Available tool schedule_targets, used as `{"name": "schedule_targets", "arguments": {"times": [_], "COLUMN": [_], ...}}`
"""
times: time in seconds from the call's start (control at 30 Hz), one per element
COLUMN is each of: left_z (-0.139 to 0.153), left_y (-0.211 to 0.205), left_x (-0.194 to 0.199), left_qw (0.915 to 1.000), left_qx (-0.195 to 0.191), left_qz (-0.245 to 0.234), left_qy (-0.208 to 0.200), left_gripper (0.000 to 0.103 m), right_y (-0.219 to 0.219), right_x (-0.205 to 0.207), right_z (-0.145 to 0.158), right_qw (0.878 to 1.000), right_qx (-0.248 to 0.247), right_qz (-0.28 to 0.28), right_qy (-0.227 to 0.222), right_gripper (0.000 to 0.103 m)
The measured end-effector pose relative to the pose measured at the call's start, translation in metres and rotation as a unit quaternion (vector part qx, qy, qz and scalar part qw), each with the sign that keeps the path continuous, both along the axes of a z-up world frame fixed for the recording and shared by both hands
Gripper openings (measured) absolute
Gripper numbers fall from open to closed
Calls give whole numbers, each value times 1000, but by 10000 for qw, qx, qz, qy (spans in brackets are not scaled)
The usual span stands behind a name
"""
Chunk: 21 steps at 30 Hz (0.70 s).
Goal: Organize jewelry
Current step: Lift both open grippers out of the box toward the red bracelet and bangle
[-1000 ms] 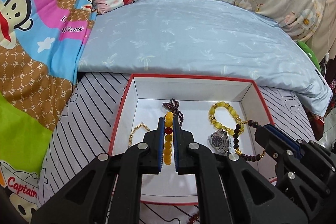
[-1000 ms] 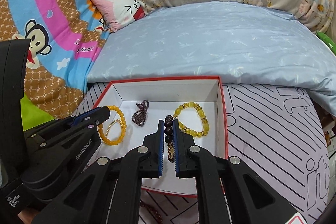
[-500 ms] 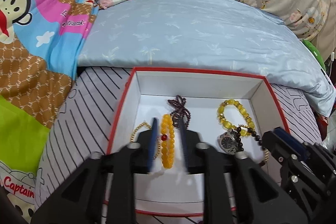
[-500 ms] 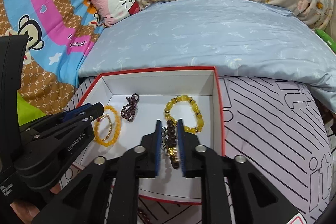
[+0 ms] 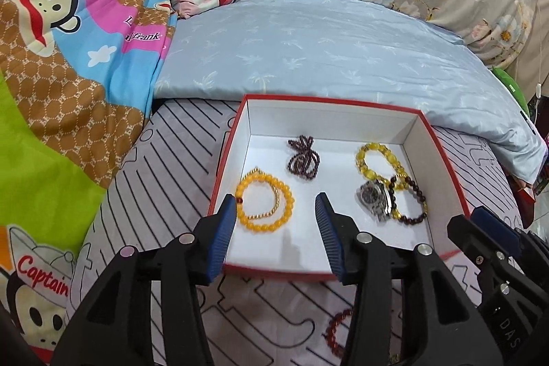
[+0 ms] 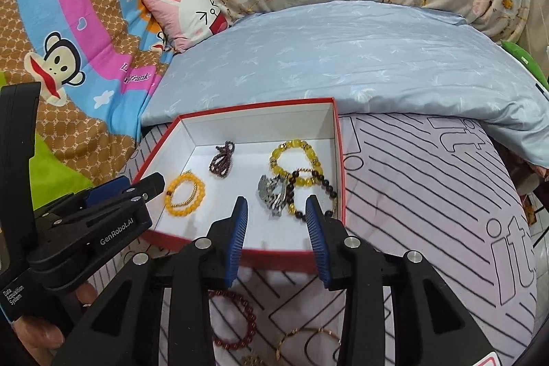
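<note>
A white box with a red rim (image 5: 442, 156) (image 6: 339, 160) lies on striped cloth. Inside it are an orange bead bracelet (image 5: 290, 199) (image 6: 185, 211), a dark purple strand (image 5: 303, 158) (image 6: 221, 158), a yellow bracelet (image 5: 363, 160) (image 6: 278, 156), a watch (image 5: 374, 196) (image 6: 272, 194) and a dark bead bracelet (image 5: 420, 194) (image 6: 329, 187). My left gripper (image 5: 275, 198) hangs over the box's near left part, jaws opening, nothing between them. My right gripper (image 6: 276, 199) hovers over the near right part, jaws opening and also empty.
On the cloth in front of the box lie a red bead bracelet (image 6: 250, 321) (image 5: 334, 328) and a gold bangle (image 6: 308, 331). A pale blue quilt (image 5: 308, 57) borders the box's far side, with cartoon bedding (image 5: 68, 57) at the left. A hand (image 6: 41, 335) holds the left gripper.
Both grippers were shut on bracelets a second ago: the left on the orange one, the right on the dark one. Both have let go and drawn back toward the box's near edge.
</note>
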State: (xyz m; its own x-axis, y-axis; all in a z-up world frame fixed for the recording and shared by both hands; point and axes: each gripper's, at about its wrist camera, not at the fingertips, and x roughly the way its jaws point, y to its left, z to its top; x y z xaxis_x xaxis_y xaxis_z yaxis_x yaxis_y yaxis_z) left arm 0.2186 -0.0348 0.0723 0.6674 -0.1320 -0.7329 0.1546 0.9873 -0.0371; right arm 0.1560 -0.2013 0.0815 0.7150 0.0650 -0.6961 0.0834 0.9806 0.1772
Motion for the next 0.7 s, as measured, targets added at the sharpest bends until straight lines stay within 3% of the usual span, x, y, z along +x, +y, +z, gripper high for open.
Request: {"name": "schedule_targets", "arguments": {"times": [0.7], "left_z": [-2], "left_y": [23], "left_x": [-83], "left_qw": [9998], "left_qx": [-1], "left_qz": [68], "left_qy": [187], "left_gripper": [45], "right_y": [7], "right_x": [-90], "right_z": [-1], "right_qw": [9998], "right_qx": [26], "right_qz": [-40], "right_qy": [167], "right_gripper": [35]}}
